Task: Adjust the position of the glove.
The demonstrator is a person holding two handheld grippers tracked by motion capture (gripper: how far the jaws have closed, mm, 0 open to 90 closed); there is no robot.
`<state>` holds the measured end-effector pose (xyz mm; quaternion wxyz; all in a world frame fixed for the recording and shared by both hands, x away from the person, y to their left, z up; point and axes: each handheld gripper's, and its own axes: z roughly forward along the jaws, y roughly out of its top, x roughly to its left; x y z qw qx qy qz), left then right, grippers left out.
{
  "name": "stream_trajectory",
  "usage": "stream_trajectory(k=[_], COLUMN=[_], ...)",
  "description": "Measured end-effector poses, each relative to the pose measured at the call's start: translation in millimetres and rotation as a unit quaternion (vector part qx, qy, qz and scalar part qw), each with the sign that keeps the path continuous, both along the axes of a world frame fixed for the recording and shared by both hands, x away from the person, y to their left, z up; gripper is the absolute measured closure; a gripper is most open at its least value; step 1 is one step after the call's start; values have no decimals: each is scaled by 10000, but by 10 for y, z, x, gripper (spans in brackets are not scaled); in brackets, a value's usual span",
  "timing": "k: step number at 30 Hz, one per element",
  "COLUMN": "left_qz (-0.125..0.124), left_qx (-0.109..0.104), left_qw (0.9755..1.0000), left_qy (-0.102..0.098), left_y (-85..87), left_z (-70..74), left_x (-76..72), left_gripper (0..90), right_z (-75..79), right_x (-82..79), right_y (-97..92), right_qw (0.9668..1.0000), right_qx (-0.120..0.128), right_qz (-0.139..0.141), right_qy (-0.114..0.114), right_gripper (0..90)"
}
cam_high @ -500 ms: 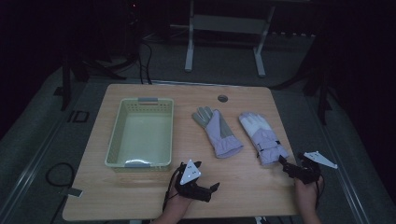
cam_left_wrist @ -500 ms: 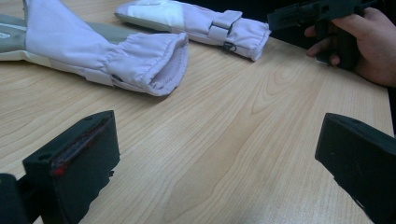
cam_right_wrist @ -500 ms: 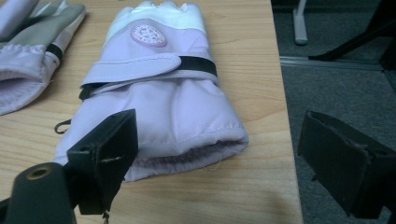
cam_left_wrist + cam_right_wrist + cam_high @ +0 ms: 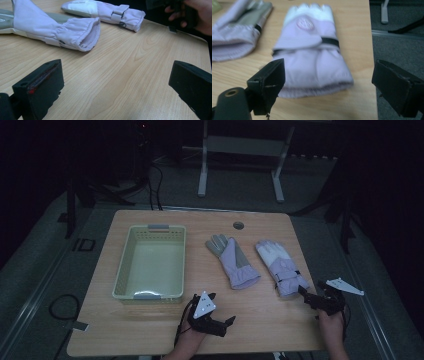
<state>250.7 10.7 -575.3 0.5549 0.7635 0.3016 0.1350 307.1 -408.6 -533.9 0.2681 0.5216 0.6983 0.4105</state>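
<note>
Two lilac padded winter gloves lie flat on the light wooden table (image 4: pixel 260 320), cuffs toward the person. The left-hand glove with the grey palm (image 4: pixel 232 261) sits just right of the pale green perforated plastic basket (image 4: pixel 150 266), which stands empty; the right-hand glove with the white fingertips and black wrist strap (image 4: pixel 281 266) lies beside it, apart from it and near the table's right edge.

The right gripper (image 4: pixel 306 296) is aimed at the strapped glove's cuff, its fingers (image 4: pixel 267 82) spread wide on either side of the cuff (image 4: pixel 317 75) and not yet touching the fabric. The left gripper (image 4: pixel 220 319) rests low over bare wood, well short of the grey-palmed glove's open cuff (image 4: pixel 87 35), its fingers (image 4: pixel 41 87) also wide apart and holding nothing.

Risks, as I judge them: the strapped glove lies close to the table edge, so a pushing approach could slide it off onto the floor. The padded cuff is thick and slippery; a shallow pinch may catch only the top layer and let the glove slip out during a lift. The loose strap could snag on a finger.

A round embossed emblem (image 4: pixel 305 23) sits on the back of the strapped glove, too blurred to read. No other writing is legible.
</note>
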Motion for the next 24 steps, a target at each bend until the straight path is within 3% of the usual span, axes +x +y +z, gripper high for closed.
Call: stream_trajectory(k=[3, 4, 6, 9, 12, 14, 18, 20, 23, 24], left_qz=[3, 1, -1, -9, -15, -15, -12, -11, -17, -17], left_qx=[16, 14, 10, 15, 11, 16, 3, 4, 22, 21], left_qw=[10000, 10000, 10000, 10000, 10000, 10000, 10000, 10000, 10000, 10000], left_qy=[-12, -12, -9, -5, -2, -5, 11, 10, -2, 0], left_y=[-3, -2, -1, -2, -2, -3, 1, 1, -2, -2], left_z=[0, 0, 0, 0, 0, 0, 0, 0, 1, 1], left_x=[-3, -3, -1, -1, -1, -1, 4, 3, -1, -1], left_gripper=[0, 0, 0, 0, 0, 1, 1, 1, 0, 1], right_z=[120, 164, 230, 353, 393, 435, 479, 500, 526, 539], right_x=[-2, 8, 54, 106, 152, 189, 307, 382, 473, 528], right_y=[59, 81, 93, 146, 210, 293, 474, 569, 692, 781], right_qw=[9998, 9999, 9994, 9982, 9979, 9983, 9965, 9953, 9941, 9930], right_qx=[-173, -161, 54, 379, 342, 289, 212, 283, 195, 161], right_qz=[-4, 17, 240, 392, 449, 449, 762, 888, 1021, 1129], right_qy=[-132, -22, 230, 236, 312, 219, 259, 281, 310, 319], right_gripper=[126, 147, 145, 146, 128, 118, 116, 142, 163, 211])
